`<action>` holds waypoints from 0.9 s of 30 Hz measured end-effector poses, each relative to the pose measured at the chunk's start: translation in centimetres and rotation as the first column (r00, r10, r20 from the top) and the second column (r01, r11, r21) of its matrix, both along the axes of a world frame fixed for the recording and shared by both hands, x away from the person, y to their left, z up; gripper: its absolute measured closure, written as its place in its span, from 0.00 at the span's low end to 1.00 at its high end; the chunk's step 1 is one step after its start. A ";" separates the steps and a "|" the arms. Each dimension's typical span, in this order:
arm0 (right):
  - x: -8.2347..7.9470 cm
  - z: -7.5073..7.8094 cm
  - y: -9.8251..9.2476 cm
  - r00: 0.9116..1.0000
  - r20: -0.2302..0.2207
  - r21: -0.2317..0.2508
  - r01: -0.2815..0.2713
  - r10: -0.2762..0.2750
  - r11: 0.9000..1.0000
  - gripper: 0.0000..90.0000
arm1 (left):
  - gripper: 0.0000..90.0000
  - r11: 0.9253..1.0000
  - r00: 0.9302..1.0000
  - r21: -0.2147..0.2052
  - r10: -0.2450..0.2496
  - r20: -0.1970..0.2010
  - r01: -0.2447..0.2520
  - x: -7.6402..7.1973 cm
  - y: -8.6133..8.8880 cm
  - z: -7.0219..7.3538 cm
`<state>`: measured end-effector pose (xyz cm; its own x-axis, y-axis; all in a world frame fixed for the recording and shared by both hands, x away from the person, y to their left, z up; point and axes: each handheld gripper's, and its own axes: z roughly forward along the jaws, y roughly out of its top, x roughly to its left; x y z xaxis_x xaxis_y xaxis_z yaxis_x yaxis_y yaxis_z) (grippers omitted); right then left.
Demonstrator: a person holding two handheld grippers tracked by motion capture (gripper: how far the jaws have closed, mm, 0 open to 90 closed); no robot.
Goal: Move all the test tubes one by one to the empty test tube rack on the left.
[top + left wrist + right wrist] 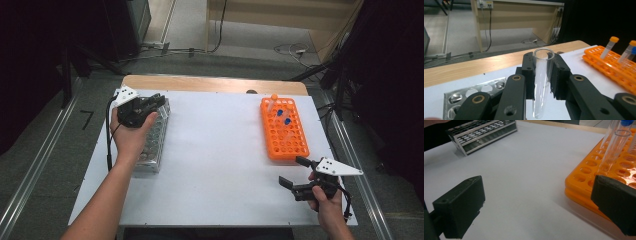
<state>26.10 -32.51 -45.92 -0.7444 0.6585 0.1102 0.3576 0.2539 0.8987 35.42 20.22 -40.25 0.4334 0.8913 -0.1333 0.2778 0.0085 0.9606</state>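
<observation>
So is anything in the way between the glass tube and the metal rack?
Nothing visible. The left gripper holds the empty tube upright just above the metal rack, whose nearby holes look empty. The orange rack is far across the table, and the right gripper waits open beside it.

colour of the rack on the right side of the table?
Orange rack; clearest in the high view.

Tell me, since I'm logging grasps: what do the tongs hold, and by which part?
The left tongs are shut on a clear glass test tube, gripped on its upper part just below the open rim. The right tongs stand open and hold nothing.
</observation>
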 end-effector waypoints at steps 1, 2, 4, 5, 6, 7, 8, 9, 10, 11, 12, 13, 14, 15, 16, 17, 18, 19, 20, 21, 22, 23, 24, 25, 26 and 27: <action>0.0 0.0 0.0 1.000 0.000 0.000 0.000 0.000 1.000 0.00 | 0.85 1.000 1.000 0.003 0.004 -0.003 -0.004 0.3 0.1 0.0; 0.0 0.0 0.0 1.000 0.000 0.001 -0.001 0.001 1.000 0.00 | 0.85 1.000 1.000 0.004 0.006 -0.005 -0.006 0.7 0.1 0.0; 0.0 0.0 0.0 1.000 0.001 0.000 -0.003 0.003 1.000 0.00 | 0.85 1.000 1.000 -0.005 0.026 -0.006 -0.026 1.7 0.3 -0.1; 0.0 -0.1 0.1 1.000 0.000 0.001 -0.004 0.004 1.000 0.00 | 0.85 0.999 0.999 -0.008 0.032 -0.011 -0.033 2.1 0.3 -0.1; 0.0 -0.1 0.1 1.000 -0.002 0.000 -0.003 0.003 1.000 0.00 | 0.85 0.999 0.999 -0.008 0.032 -0.011 -0.033 2.1 0.3 -0.1; 0.0 -0.1 0.1 1.000 -0.003 0.000 -0.003 0.003 1.000 0.00 | 0.85 0.999 0.999 -0.009 0.040 -0.011 -0.040 2.4 0.4 -0.1; 0.0 -0.1 0.1 1.000 -0.003 -0.001 -0.004 0.004 1.000 0.00 | 0.85 0.998 0.998 -0.007 0.055 -0.011 -0.055 3.1 0.5 -0.2; 0.1 -0.1 0.1 1.000 -0.001 -0.003 -0.005 0.005 1.000 0.00 | 0.85 0.998 0.998 -0.011 0.066 -0.007 -0.066 3.4 0.6 -0.2; 0.1 -0.1 0.1 1.000 -0.002 -0.003 -0.005 0.005 1.000 0.00 | 0.85 0.998 0.998 -0.011 0.066 -0.007 -0.066 3.4 0.6 -0.2; 0.1 -0.2 0.1 1.000 -0.003 -0.003 -0.005 0.005 1.000 0.00 | 0.85 0.997 0.997 -0.014 0.078 -0.007 -0.078 3.7 0.6 -0.2; 0.1 -0.2 0.1 1.000 -0.003 -0.005 -0.005 0.005 1.000 0.00 | 0.85 0.996 0.996 -0.011 0.087 -0.008 -0.087 4.0 0.7 -0.3; 0.1 -0.2 0.1 1.000 -0.003 -0.005 -0.005 0.005 1.000 0.00 | 0.85 0.996 0.996 -0.002 0.093 -0.006 -0.093 4.3 0.7 -0.3; 0.1 -0.2 0.1 1.000 -0.004 -0.004 -0.006 0.006 1.000 0.00 | 0.85 0.995 0.995 -0.001 0.101 -0.004 -0.101 4.5 0.7 -0.4; 0.1 -0.2 0.1 1.000 -0.006 -0.003 -0.010 0.010 1.000 0.00 | 0.85 0.995 0.995 -0.009 0.101 -0.010 -0.101 4.9 0.8 -0.5; 0.2 -0.2 0.1 1.000 -0.009 -0.001 -0.013 0.013 1.000 0.00 | 0.85 0.994 0.994 -0.015 0.106 -0.015 -0.106 5.2 0.9 -0.6; 0.2 -0.2 0.1 1.000 -0.009 -0.001 -0.013 0.013 1.000 0.00 | 0.85 0.993 0.993 -0.017 0.113 -0.019 -0.113 5.5 1.0 -0.7; 0.2 -0.3 0.1 1.000 -0.012 0.001 -0.018 0.018 1.000 0.00 | 0.85 0.992 0.992 -0.029 0.125 -0.020 -0.126 5.8 1.1 -0.8; 0.2 -0.3 0.1 1.000 -0.011 0.002 -0.021 0.021 1.000 0.00 | 0.85 0.989 0.990 -0.053 0.136 -0.037 -0.138 6.4 1.3 -1.2; 0.2 -0.3 0.1 1.000 -0.012 0.002 -0.021 0.021 1.000 0.00 | 0.85 0.989 0.990 -0.053 0.136 -0.037 -0.138 6.4 1.3 -1.2; 0.2 -0.3 0.1 1.000 -0.012 0.003 -0.022 0.022 1.000 0.00 | 0.85 0.987 0.987 -0.042 0.154 -0.046 -0.156 6.9 1.4 -1.4; 0.2 -0.2 0.1 1.000 -0.013 0.003 -0.021 0.021 1.000 0.00 | 0.85 0.987 0.987 -0.042 0.154 -0.046 -0.156 6.9 1.4 -1.4; 0.2 -0.2 0.1 1.000 -0.013 0.003 -0.021 0.021 1.000 0.00 | 0.85 0.986 0.986 -0.041 0.158 -0.050 -0.160 7.1 1.5 -1.5; 0.2 -0.3 0.1 1.000 -0.013 0.004 -0.022 0.022 1.000 0.00 | 0.85 0.984 0.983 -0.033 0.173 -0.056 -0.175 7.5 1.6 -1.7; 0.2 -0.3 0.1 1.000 -0.013 0.004 -0.023 0.023 1.000 0.00 | 0.85 0.984 0.983 -0.033 0.173 -0.056 -0.175 7.5 1.6 -1.7; 0.2 -0.3 0.1 1.000 -0.012 0.004 -0.025 0.025 1.000 0.00 | 0.85 0.983 0.983 -0.047 0.173 -0.064 -0.177 7.7 1.7 -1.8; 0.2 -0.3 0.1 1.000 -0.012 0.005 -0.027 0.027 1.000 0.00 | 0.85 0.983 0.983 -0.047 0.173 -0.064 -0.177 7.7 1.7 -1.8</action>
<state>26.35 -32.45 -46.23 -0.7606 0.6376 0.1222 0.3616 0.2597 0.8954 43.14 21.88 -42.08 0.2612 0.9438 -0.2026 0.3243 0.1119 0.9393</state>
